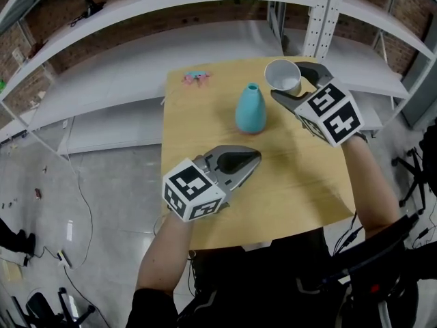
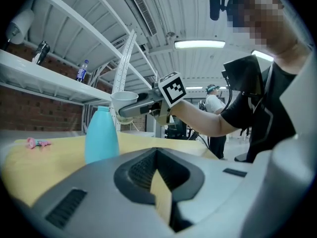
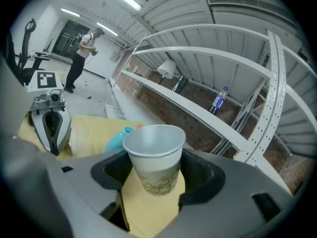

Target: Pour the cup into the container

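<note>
A teal narrow-necked container (image 1: 250,109) stands upright near the middle of the wooden table (image 1: 300,183). My right gripper (image 1: 286,80) is shut on a white paper cup (image 1: 283,75), held upright in the air just right of the container and behind it. In the right gripper view the cup (image 3: 154,157) sits between the jaws, with the container (image 3: 116,138) low behind it. The left gripper view shows the cup (image 2: 124,102) level with the top of the container (image 2: 101,135). My left gripper (image 1: 254,159) is shut and empty, low over the table in front of the container.
A small pink object (image 1: 196,78) lies at the table's far left corner. White metal shelving (image 1: 205,39) runs behind the table, with a bottle (image 3: 218,102) on an upper shelf. A person (image 3: 81,58) stands far off across the room.
</note>
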{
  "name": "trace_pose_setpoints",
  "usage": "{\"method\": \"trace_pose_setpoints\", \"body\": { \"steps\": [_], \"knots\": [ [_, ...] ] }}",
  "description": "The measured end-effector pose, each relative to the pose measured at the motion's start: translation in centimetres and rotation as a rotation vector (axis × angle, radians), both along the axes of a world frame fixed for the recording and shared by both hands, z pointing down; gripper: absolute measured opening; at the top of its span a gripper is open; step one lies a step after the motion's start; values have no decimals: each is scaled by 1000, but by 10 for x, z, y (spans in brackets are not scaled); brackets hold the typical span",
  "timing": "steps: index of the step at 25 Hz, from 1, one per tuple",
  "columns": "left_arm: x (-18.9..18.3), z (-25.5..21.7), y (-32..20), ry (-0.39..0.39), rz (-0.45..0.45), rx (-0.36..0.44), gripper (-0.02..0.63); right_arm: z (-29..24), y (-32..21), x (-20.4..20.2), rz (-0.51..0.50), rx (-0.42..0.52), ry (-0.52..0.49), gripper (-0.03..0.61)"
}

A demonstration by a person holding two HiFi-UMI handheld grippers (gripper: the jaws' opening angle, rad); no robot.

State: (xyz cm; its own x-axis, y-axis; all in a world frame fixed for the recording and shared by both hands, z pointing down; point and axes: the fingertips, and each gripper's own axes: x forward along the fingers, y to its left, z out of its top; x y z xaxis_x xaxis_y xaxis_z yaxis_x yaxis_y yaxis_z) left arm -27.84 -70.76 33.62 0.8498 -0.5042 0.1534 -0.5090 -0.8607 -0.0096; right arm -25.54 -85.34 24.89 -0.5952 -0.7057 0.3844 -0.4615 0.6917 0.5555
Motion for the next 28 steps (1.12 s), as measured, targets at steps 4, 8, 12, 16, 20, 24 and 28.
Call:
{"method": "trace_pose_setpoints", "body": {
  "steps": [4, 8, 12, 16, 20, 24, 28],
  "knots": [
    [-1, 0, 3, 2, 7, 7, -7, 1, -2, -10, -4, 33, 72, 304],
    [-2, 0, 1, 5, 6, 8, -7, 1, -5, -16, -2, 80, 146, 304],
    [-2, 1, 2, 5, 8, 8, -7, 3, -6, -20, 0, 107, 191, 304],
    [-2, 1, 4, 6, 19, 7, -7, 4, -8, -23, 2, 140, 247, 304],
    [-2, 0, 5, 5, 25, 9, -8, 1, -10, -24, 10, 188, 296, 304],
    [-1, 1, 6, 5, 28, 9, -8, -2, -11, -24, 11, 240, 347, 304],
    [-1, 1, 5, 6, 28, 8, -7, -4, -11, -27, 9, 279, 384, 304]
  ]
}}
